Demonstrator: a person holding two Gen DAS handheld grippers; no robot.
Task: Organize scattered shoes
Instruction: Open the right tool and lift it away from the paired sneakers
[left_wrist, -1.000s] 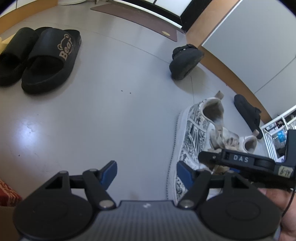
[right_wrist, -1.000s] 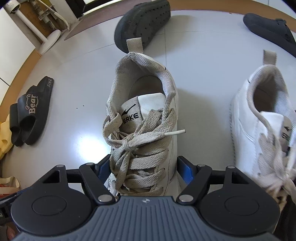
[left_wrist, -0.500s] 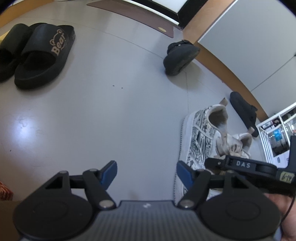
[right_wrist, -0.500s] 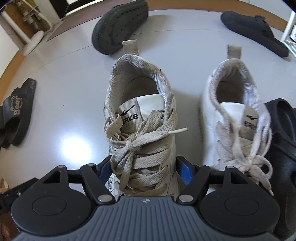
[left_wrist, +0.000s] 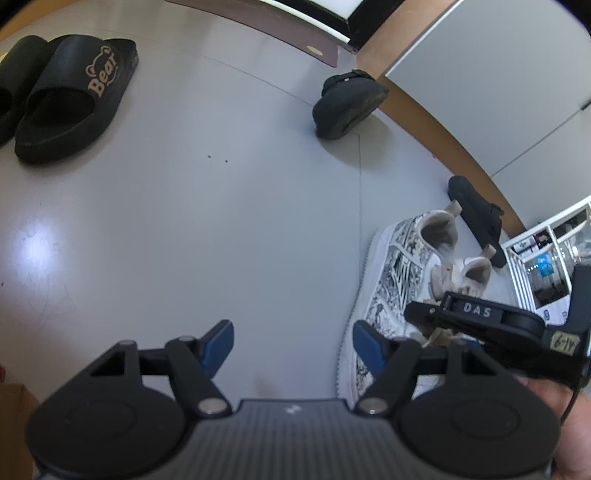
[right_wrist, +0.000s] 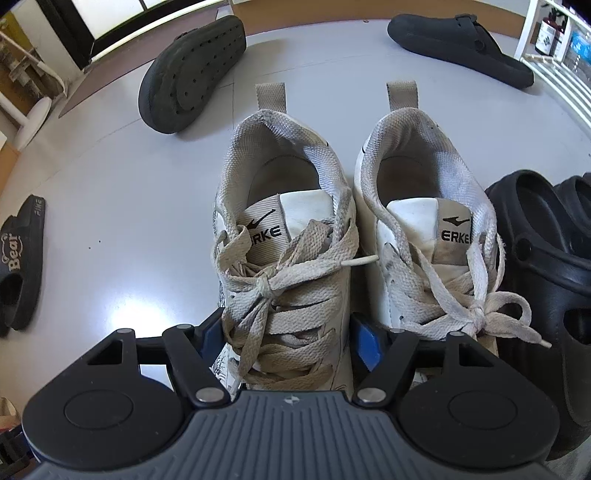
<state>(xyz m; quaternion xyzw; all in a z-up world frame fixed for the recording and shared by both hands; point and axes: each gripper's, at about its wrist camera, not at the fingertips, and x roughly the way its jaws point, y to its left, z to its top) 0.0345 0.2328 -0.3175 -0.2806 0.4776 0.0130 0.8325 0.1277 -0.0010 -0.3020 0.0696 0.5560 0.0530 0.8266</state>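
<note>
My right gripper (right_wrist: 286, 339) is shut on the laced front of a white ERKE sneaker (right_wrist: 284, 229), with one blue pad on each side. The matching sneaker (right_wrist: 424, 221) stands just to its right, parallel, heels level and sides almost touching. In the left wrist view the held sneaker (left_wrist: 399, 280) shows its black-printed side, with the right gripper's body above it. My left gripper (left_wrist: 291, 339) hangs open over bare grey floor, to the left of the sneakers, with nothing between its fingers.
Black clogs (right_wrist: 546, 258) sit right of the sneaker pair. An overturned black clog (right_wrist: 192, 74) lies far left, another black clog (right_wrist: 461, 44) far right near a white shelf (right_wrist: 554, 44). Black Bear slides (left_wrist: 74, 99) rest at far left. A wood skirting (left_wrist: 424, 110) edges the floor.
The right gripper carried the held sneaker to the right until it came alongside its mate; black clogs came into view. The left gripper stayed open and hardly moved.
</note>
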